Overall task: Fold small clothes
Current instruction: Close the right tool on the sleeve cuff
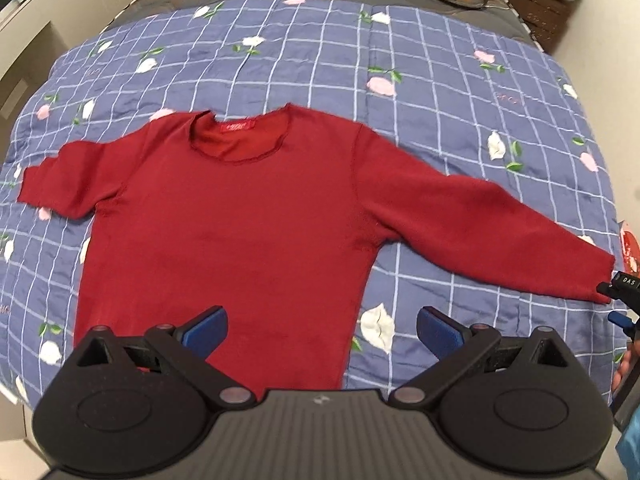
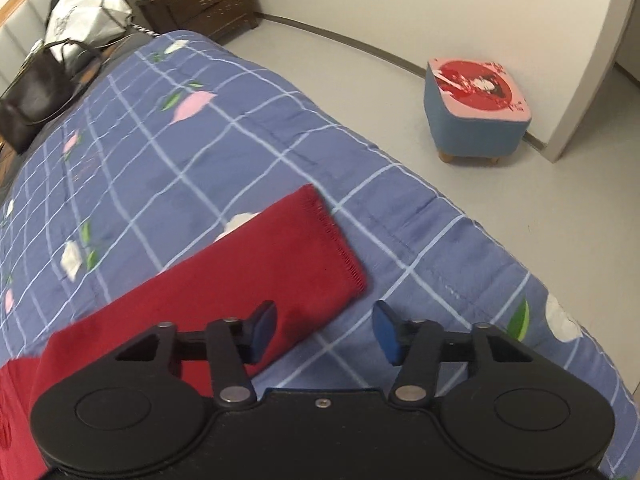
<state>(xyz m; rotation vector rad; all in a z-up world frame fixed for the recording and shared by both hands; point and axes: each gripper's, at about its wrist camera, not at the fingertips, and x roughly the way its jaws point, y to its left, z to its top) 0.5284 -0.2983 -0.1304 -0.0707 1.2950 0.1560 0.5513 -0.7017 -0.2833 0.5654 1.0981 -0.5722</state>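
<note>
Jaws gape empty on both the left gripper (image 1: pixel 322 330) and right gripper (image 2: pixel 324 330), so the red sweater's (image 1: pixel 240 216) cuff (image 2: pixel 336 248), mid-frame, may slip a shallow pinch.

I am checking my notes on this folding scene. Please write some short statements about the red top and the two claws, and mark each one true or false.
1. The red top lies spread flat on the blue checked quilt, with both sleeves out to the sides. True.
2. The left claw is shut on the hem of the top. False: it is open and holds nothing.
3. The right claw is open near the cuff of one sleeve. True.
4. The top is already folded in half. False: no fold has been made yet.
5. A small stool stands on the quilt. False: it stands on the floor by the wall.
</note>
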